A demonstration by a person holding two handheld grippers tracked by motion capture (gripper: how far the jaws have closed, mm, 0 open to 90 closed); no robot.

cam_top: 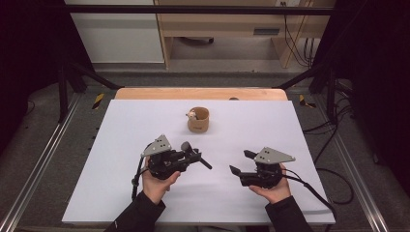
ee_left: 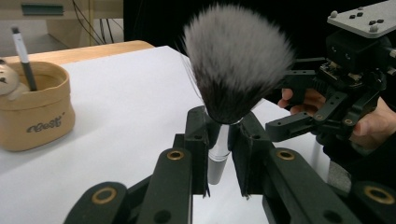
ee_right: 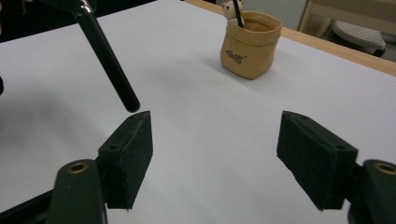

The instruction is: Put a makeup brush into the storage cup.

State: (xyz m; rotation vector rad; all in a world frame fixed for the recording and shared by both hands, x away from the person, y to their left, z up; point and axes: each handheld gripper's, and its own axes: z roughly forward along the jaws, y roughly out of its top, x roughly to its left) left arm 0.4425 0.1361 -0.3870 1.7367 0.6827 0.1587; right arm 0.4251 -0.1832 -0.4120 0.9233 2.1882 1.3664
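Makeup brush point(ee_left: 236, 60): fluffy head, white tips over dark base, silver ferrule, black handle point(ee_right: 108, 60). Left gripper point(ee_left: 219, 154) clamped on the ferrule, just below the bristles. In the high view the brush point(cam_top: 193, 154) sits near desk point(cam_top: 121, 125) centre, long axis roughly level, handle tip toward 4 o'clock, at the right gripper point(cam_top: 240, 163). Right gripper jaws apart, nothing between them; handle tip hangs just beyond its left pad point(ee_right: 128, 156). Both hands palm-up under the grippers, forearms in from 6 o'clock. Tan cup point(cam_top: 198, 120) at 12 o'clock, well apart.
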